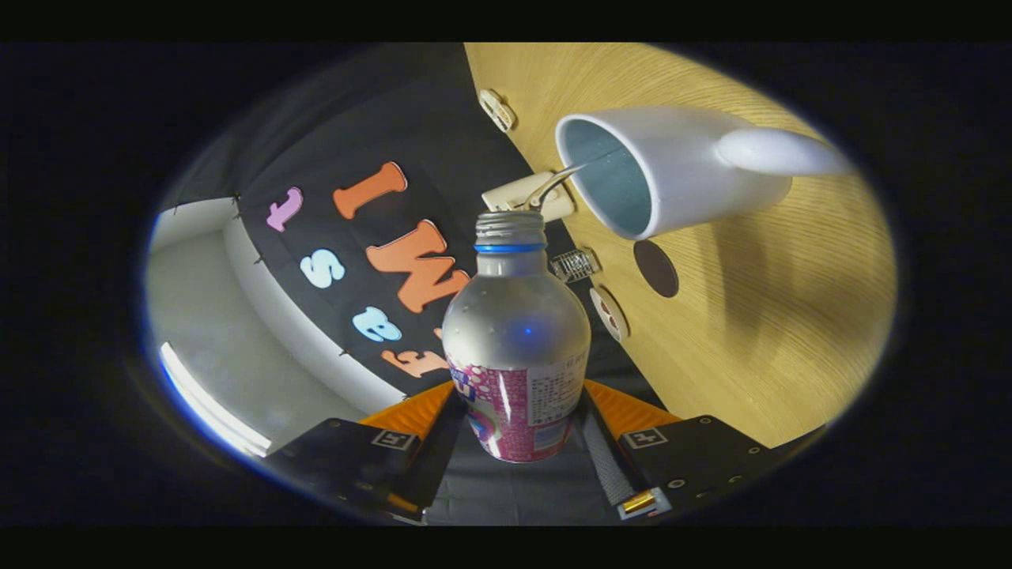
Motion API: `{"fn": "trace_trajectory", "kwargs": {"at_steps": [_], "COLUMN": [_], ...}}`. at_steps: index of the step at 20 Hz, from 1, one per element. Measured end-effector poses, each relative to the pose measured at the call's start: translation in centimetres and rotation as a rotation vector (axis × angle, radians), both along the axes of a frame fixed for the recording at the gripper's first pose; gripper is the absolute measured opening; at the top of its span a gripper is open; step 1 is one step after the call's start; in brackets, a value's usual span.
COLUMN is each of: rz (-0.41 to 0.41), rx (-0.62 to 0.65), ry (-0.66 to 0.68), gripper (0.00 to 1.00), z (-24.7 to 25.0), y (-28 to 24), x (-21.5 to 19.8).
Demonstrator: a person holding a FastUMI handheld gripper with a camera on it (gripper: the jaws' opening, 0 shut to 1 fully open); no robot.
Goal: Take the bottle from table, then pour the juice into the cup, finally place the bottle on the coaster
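Note:
My gripper (518,411) is shut on a silver bottle (515,340) with a pink label and a blue neck ring, held between both fingers. The whole view is rolled sideways, so the bottle is tipped toward the white cup (672,170) on the wooden table (775,332). The bottle's uncapped mouth points at the cup's opening, just short of its rim. A thin stream (557,180) runs from the mouth into the cup. A small dark round coaster (655,268) lies on the table beside the cup, beyond the bottle's neck.
Along the table's edge by the black cloth wall sit a cream clip-like object (522,194), a small clear ridged piece (575,265), a round white disc (609,313) and another pale clip (497,109). A white wall and a light strip (209,403) lie beyond.

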State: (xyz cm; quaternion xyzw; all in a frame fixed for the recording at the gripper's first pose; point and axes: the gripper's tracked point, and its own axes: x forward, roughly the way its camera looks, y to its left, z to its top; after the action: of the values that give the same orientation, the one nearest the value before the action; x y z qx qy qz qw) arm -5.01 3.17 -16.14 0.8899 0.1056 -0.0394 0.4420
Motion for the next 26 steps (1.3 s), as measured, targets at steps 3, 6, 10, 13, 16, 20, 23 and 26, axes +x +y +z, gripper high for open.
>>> {"fn": "trace_trajectory", "kwargs": {"at_steps": [3,6,10,13,16,20,23,26], "rz": [-0.003,-0.001,-0.005,-0.009,-0.018,-0.027,-0.033,-0.037], "rx": [0.021,0.030,0.051,0.061,0.071,0.091,0.103,0.121], "ry": [-0.004,-0.004,-0.006,-0.009,-0.018,-0.028,-0.034,-0.044], "gripper": [0.79,0.80,0.79,0.79,0.79,0.79,0.79,0.79], "z": [0.1,0.2,0.4,0.4,0.6,0.9,1.0,1.5], "y": [-0.1,-0.2,-0.4,-0.4,-0.4,-0.6,-0.7,-1.0], "x": [0.0,-0.1,-0.2,-0.2,-0.1,0.1,0.1,0.6]}}
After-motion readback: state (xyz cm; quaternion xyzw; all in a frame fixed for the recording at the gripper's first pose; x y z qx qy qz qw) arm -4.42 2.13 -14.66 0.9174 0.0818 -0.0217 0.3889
